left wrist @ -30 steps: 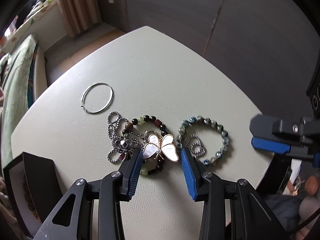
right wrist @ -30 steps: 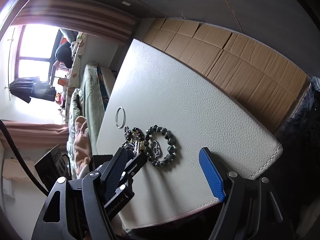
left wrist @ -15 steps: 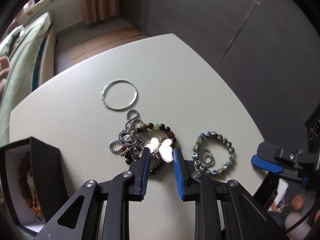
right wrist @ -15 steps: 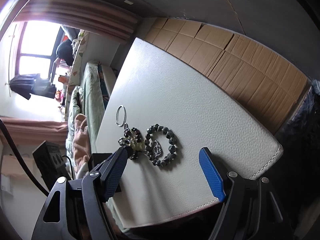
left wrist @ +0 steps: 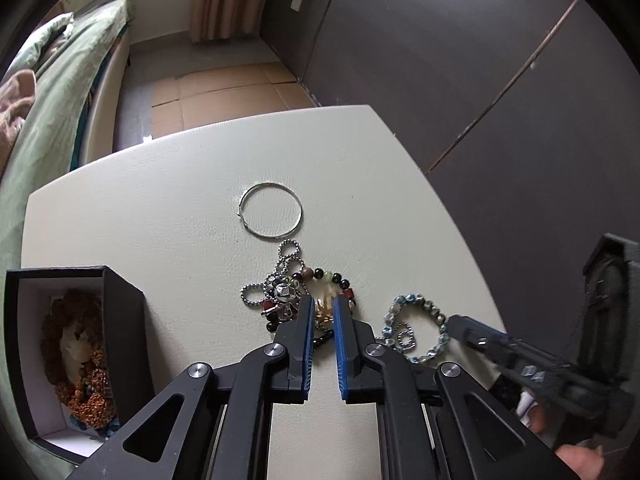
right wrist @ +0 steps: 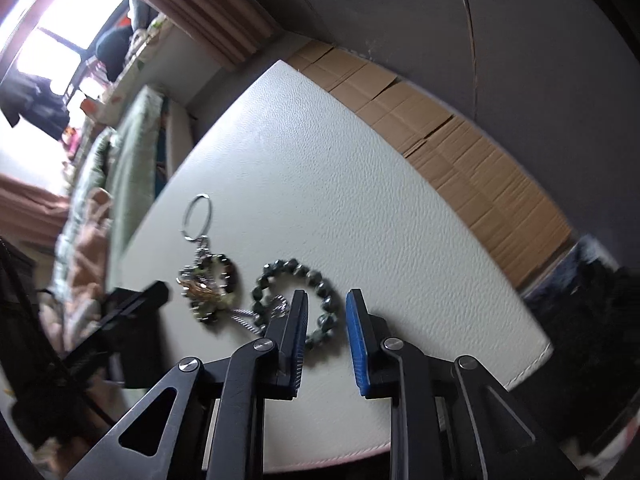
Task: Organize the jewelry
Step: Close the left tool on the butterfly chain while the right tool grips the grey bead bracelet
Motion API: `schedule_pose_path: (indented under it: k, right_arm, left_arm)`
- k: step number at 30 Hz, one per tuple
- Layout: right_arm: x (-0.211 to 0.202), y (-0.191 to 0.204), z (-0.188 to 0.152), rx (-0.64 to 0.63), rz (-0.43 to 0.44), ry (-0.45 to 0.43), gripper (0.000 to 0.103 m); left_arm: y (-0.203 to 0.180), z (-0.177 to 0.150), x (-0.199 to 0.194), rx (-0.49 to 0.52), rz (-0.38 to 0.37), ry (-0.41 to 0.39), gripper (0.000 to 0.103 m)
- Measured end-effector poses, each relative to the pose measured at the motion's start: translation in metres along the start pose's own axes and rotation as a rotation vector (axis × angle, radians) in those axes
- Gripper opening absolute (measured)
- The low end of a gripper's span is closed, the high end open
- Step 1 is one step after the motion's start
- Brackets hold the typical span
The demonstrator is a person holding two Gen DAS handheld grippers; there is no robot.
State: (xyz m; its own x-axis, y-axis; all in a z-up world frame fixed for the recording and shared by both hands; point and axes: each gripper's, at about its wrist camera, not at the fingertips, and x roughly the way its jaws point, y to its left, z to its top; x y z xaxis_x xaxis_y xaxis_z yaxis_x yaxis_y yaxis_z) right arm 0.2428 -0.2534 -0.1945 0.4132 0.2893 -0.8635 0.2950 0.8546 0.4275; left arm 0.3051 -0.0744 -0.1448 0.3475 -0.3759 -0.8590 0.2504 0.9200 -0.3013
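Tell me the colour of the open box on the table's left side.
Black outside, white inside; the box shows best in the left wrist view.

Cream table [left wrist: 168, 184] bears bracelets [left wrist: 416, 328], hoop [left wrist: 270, 215], box [left wrist: 120, 320].

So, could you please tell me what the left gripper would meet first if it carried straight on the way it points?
Most likely the butterfly pendant in the tangled jewelry pile, already between the closing jaws of the left gripper, though depth is hard to judge.

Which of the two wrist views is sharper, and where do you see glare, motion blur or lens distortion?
Left wrist view: sharper, evenly lit; the table edge bows from the fisheye, the right gripper smears. Right wrist view: softer; the window is blown out white and the green bead bracelet looks slightly blurred.
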Motion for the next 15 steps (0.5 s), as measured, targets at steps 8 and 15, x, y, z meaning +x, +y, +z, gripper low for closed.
schedule_pose_path:
  k: [8,15]
  right_arm:
    - [0.011,0.023,0.001,-0.125,-0.162,0.001,0.011]
    - [0.002,0.022,-0.002,-0.138,-0.145,-0.027,0.010]
  left_arm:
    - [0.007,0.002,0.009,-0.052,-0.025,0.048,0.010]
    - [0.011,0.002,0.008,-0.089,-0.053,0.018,0.069]
